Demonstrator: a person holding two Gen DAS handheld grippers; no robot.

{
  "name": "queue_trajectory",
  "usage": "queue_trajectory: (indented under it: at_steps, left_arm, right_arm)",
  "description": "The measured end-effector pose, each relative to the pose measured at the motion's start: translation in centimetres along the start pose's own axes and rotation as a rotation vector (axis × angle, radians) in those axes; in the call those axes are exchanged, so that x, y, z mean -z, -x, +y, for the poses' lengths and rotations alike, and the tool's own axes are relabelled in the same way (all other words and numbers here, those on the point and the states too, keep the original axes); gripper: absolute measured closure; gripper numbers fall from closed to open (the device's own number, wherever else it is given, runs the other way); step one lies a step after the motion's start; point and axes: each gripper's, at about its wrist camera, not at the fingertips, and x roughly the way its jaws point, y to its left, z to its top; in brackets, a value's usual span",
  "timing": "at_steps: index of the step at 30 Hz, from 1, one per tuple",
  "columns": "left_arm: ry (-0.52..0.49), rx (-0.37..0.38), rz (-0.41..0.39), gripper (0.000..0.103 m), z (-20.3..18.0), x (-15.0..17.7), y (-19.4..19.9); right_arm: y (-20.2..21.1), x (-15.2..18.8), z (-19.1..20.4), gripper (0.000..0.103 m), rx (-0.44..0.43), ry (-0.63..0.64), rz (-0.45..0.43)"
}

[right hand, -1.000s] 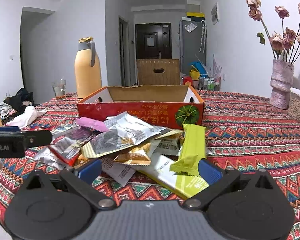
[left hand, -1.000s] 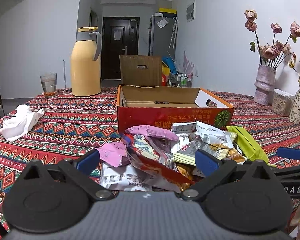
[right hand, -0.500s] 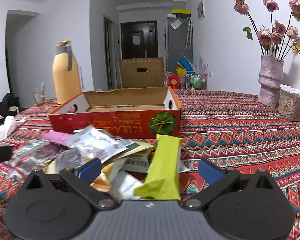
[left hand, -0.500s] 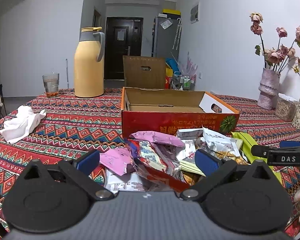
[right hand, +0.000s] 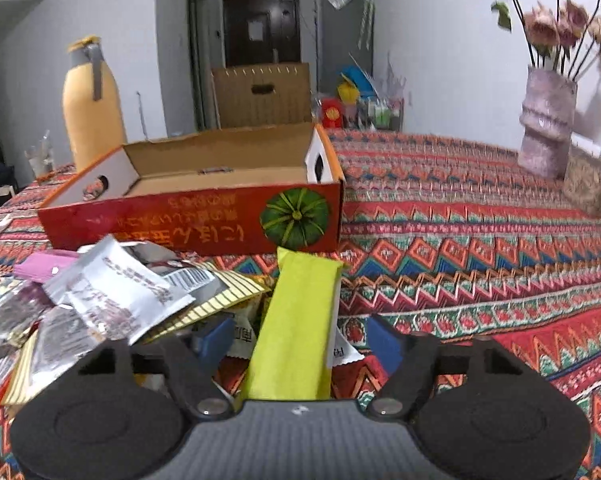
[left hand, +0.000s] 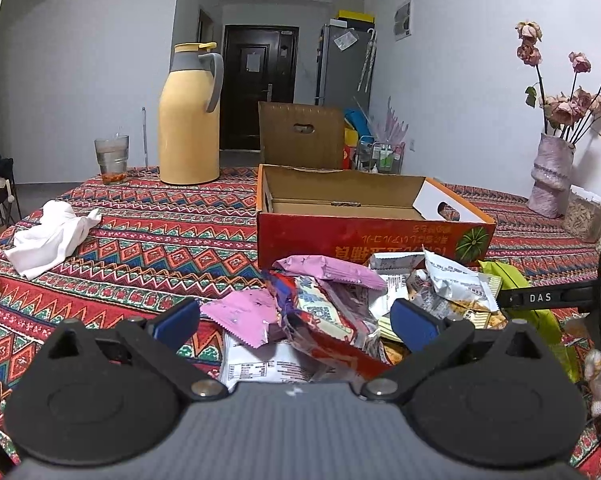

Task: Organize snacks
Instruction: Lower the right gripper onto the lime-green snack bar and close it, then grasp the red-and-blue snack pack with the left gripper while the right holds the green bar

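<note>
Blue-padded left gripper (left hand: 294, 322) spread, empty, over crinkly foil snack packets (left hand: 332, 312) heaped at six o'clock of open red cardboard box (left hand: 364, 236). Right gripper (right hand: 300, 338) spread, straddling lime-green plastic snack bar (right hand: 296, 328), likely for boxing.

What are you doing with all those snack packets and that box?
Someone is tidying snacks with a claw in each hand. The right claw is open around a lime green packet, not squeezing it yet. The left claw is open too, over the heap of snack packets. The red cardboard box behind the heap looks empty in the part that shows.
</note>
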Motion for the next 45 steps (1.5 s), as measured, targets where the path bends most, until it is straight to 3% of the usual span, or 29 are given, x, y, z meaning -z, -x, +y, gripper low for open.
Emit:
queue_trajectory:
  at_steps: [3, 7, 12, 27, 35, 42, 45]
  left_arm:
    - [0.000, 0.002, 0.006, 0.000, 0.0, 0.0, -0.1]
    - [0.003, -0.001, 0.019, 0.000, 0.2, -0.1, -0.4]
    - [0.001, -0.008, 0.040, 0.000, 0.3, -0.5, -0.8]
    - [-0.057, -0.062, 0.129, 0.000, -1.5, -4.1, -3.2]
    - [-0.148, -0.091, 0.254, 0.000, -4.9, -4.8, -6.8]
    - [-0.107, -0.104, 0.385, 0.025, -4.8, -4.0, -9.6]
    - [-0.105, -0.107, 0.405, 0.024, -4.6, -3.5, -9.9]
  right_arm:
    - [-0.7, 0.0, 0.0, 0.044, 0.002, -0.005, 0.027]
    - [-0.8, 0.1, 0.0, 0.048, -0.004, -0.004, 0.025]
    - [0.3, 0.1, -0.4, 0.069, -0.025, -0.025, -0.016]
    - [4.5, 1.7, -1.8, 0.070, -0.062, -0.100, -0.216]
    - [5.1, 1.9, -2.3, 0.070, -0.087, -0.136, -0.258]
    - [5.3, 2.2, -2.9, 0.070, -0.114, -0.157, -0.269]
    - [5.2, 2.3, -3.1, 0.070, -0.124, -0.165, -0.267]
